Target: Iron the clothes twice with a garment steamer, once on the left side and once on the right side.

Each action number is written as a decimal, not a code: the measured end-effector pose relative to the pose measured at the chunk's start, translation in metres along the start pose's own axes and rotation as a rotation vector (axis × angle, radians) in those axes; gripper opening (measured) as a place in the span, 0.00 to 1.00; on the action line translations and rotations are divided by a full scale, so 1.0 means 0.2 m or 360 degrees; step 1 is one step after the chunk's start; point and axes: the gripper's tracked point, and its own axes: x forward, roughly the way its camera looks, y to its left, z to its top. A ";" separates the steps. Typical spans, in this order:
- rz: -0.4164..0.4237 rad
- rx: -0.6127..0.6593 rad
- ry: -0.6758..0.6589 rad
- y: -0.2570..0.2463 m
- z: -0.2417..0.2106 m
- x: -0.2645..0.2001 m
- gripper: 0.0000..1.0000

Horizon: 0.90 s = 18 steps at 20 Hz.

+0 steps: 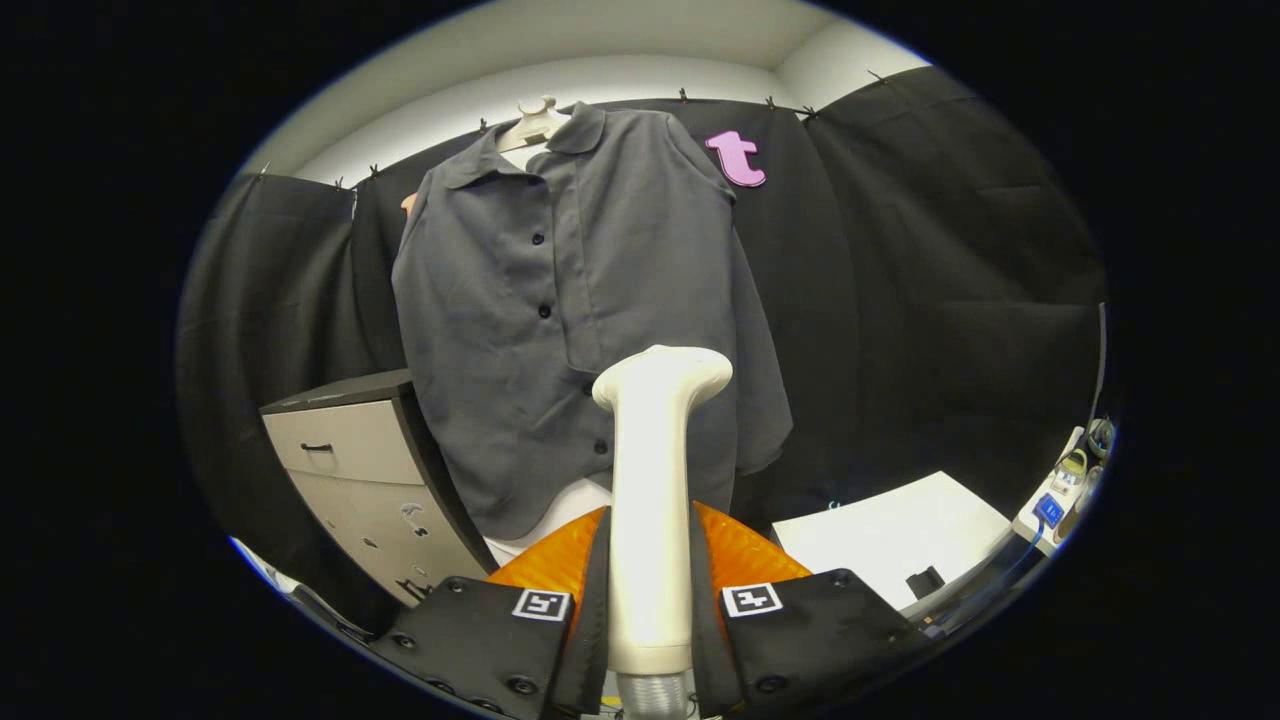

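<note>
Gripper view: claw (650,590) clamped on the steamer (655,480) handle, its head just before the hanging shirt (560,300)

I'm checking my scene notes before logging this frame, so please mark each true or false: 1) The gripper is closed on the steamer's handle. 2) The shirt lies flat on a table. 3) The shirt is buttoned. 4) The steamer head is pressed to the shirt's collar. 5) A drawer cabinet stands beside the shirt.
1) True: the gripper has both fingers pressing the steamer handle.
2) False: the shirt hangs on a hanger.
3) True.
4) False: the head sits low, before the shirt's lower front.
5) True: the cabinet is there.
</note>
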 end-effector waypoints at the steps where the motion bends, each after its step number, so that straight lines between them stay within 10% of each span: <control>1: 0.0009 -0.0004 -0.0015 0.02 0.03 -0.02 0.41; 18: 0.0281 -0.0054 -0.0532 0.40 0.71 -0.33 0.41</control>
